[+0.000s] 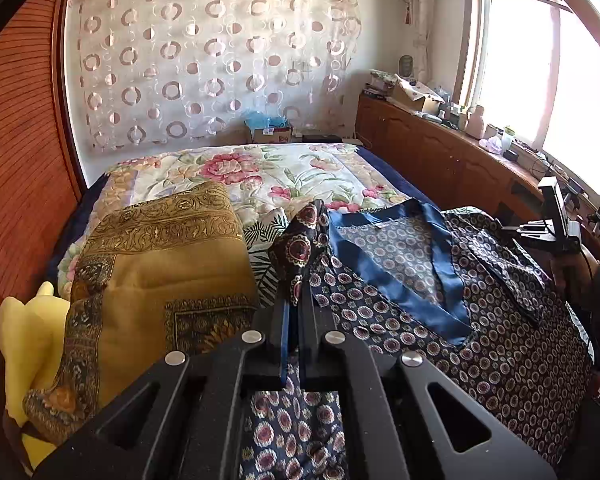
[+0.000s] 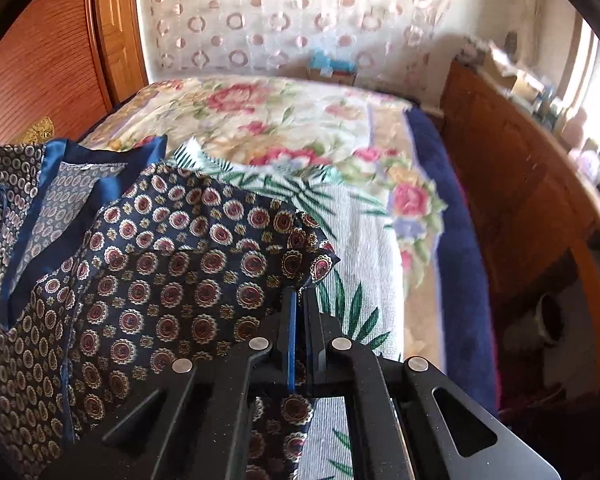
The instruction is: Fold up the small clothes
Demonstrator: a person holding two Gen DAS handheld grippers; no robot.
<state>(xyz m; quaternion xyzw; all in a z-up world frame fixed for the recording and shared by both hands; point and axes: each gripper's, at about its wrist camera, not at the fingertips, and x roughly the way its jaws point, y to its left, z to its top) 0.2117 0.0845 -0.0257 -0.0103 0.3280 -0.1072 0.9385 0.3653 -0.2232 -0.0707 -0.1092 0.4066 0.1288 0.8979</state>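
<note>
A navy patterned garment (image 1: 480, 320) with a shiny blue collar band (image 1: 396, 276) lies spread on the bed; it also shows in the right wrist view (image 2: 160, 272). My left gripper (image 1: 298, 300) is shut on a corner of the garment and lifts it into a peak. My right gripper (image 2: 300, 300) is shut on another corner of the garment, raised a little above a leaf-print cloth (image 2: 352, 220). The right gripper also shows at the far right of the left wrist view (image 1: 556, 220).
A mustard patterned folded cloth (image 1: 160, 264) and a yellow plush toy (image 1: 24, 340) lie to the left. A floral bedspread (image 1: 260, 172) covers the bed. A wooden cabinet (image 1: 440, 152) with clutter runs along the right under the window. A wooden wardrobe (image 2: 40, 60) stands to the left.
</note>
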